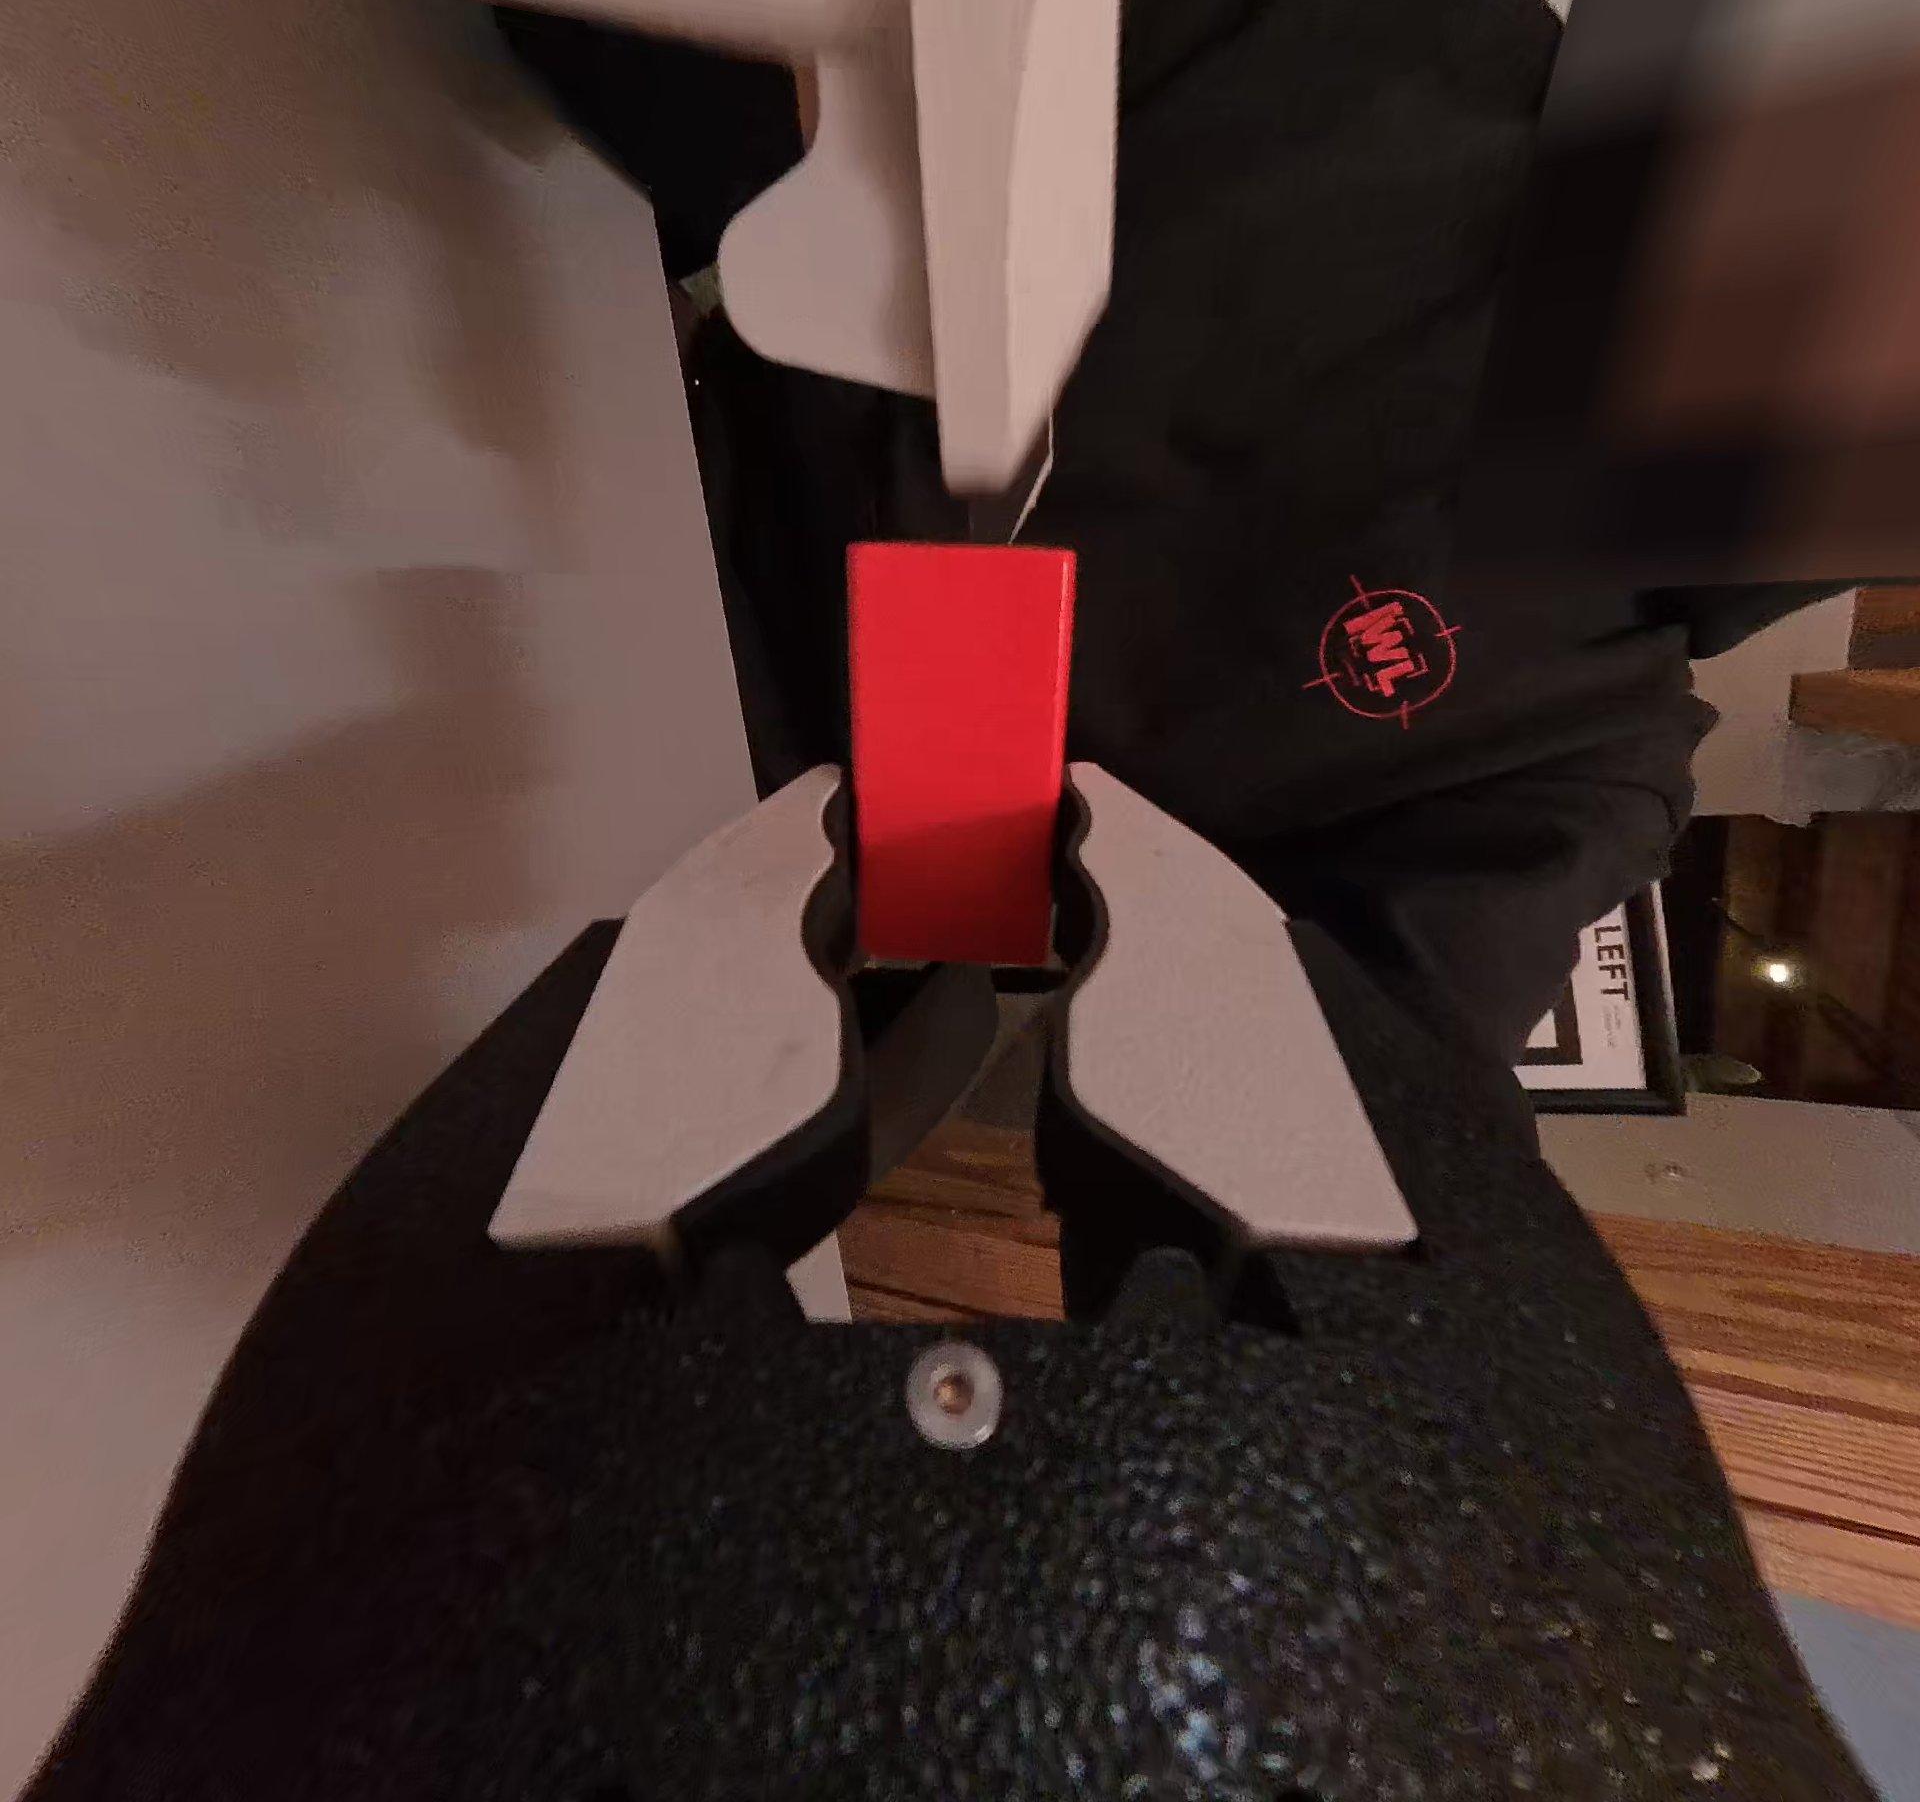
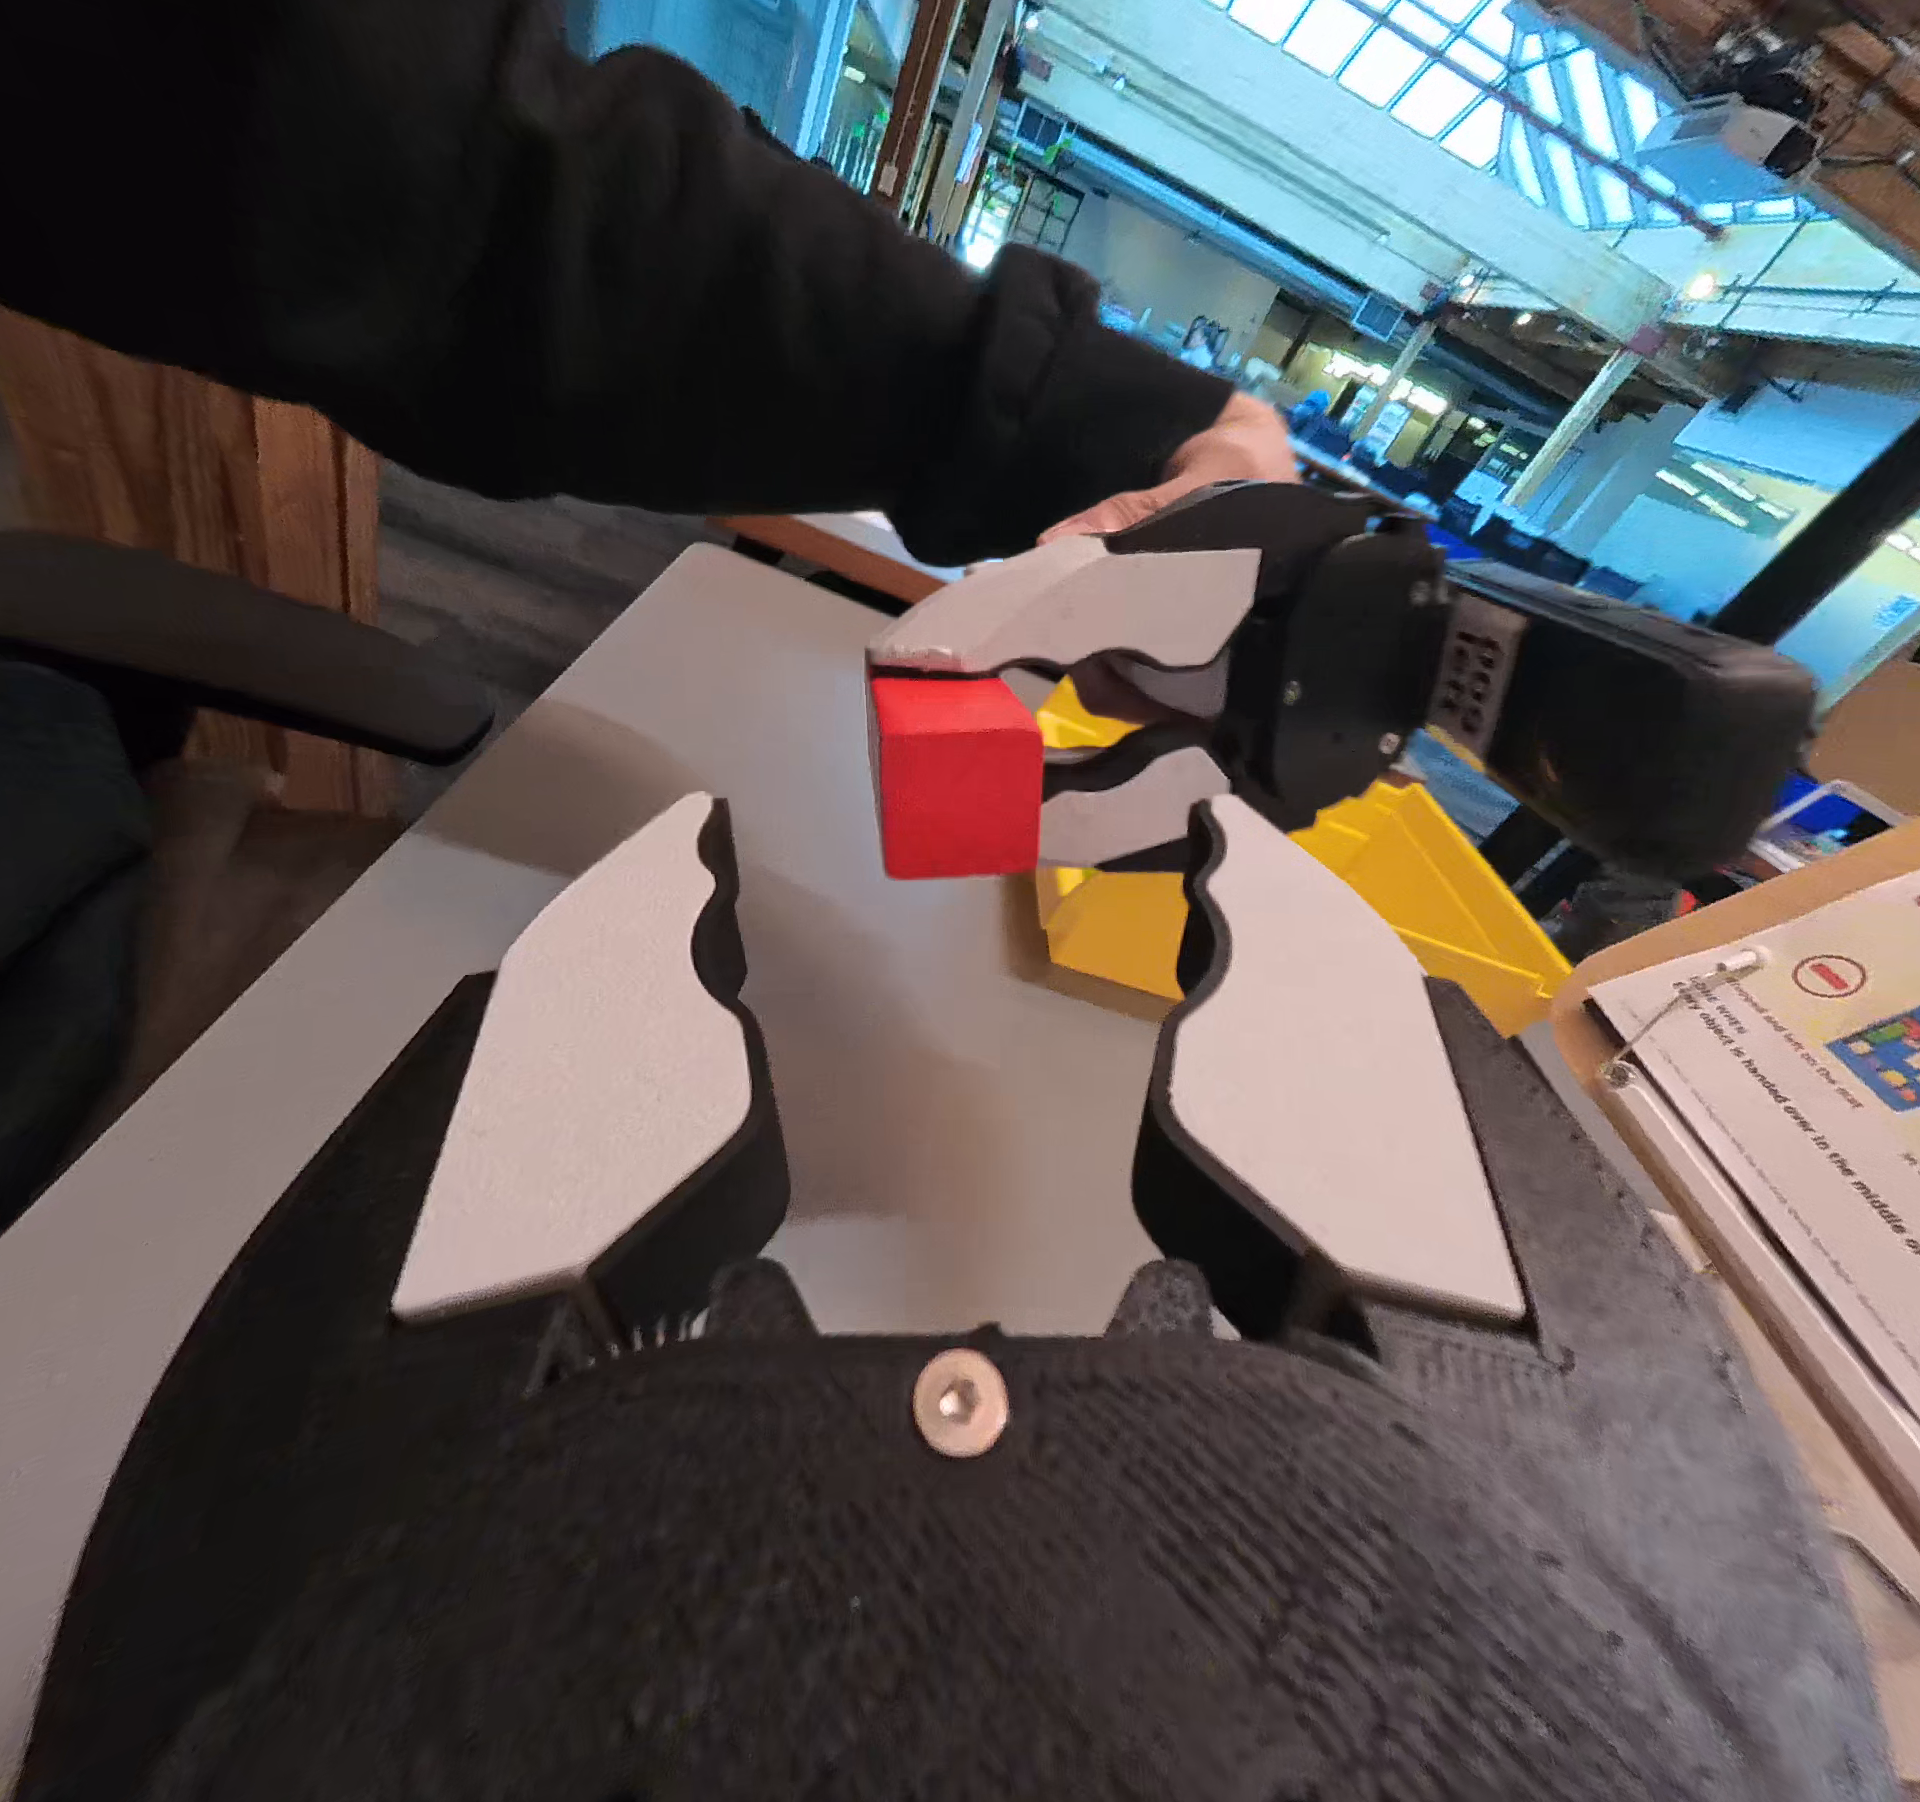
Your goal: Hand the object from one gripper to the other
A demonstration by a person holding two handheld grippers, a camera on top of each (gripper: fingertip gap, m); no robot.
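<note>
One red block point(image 2: 956, 781), one yellow bin point(image 2: 1392, 879) and one clipboard point(image 2: 1766, 1108) show from left to right over the grey table point(image 2: 665, 713). The block is plain, smooth and box-shaped, clamped between the left gripper's point(image 1: 956, 859) pads in the air. The right gripper point(image 2: 956, 911) stands wide apart with nothing between its fingers, just short of the block.
</note>
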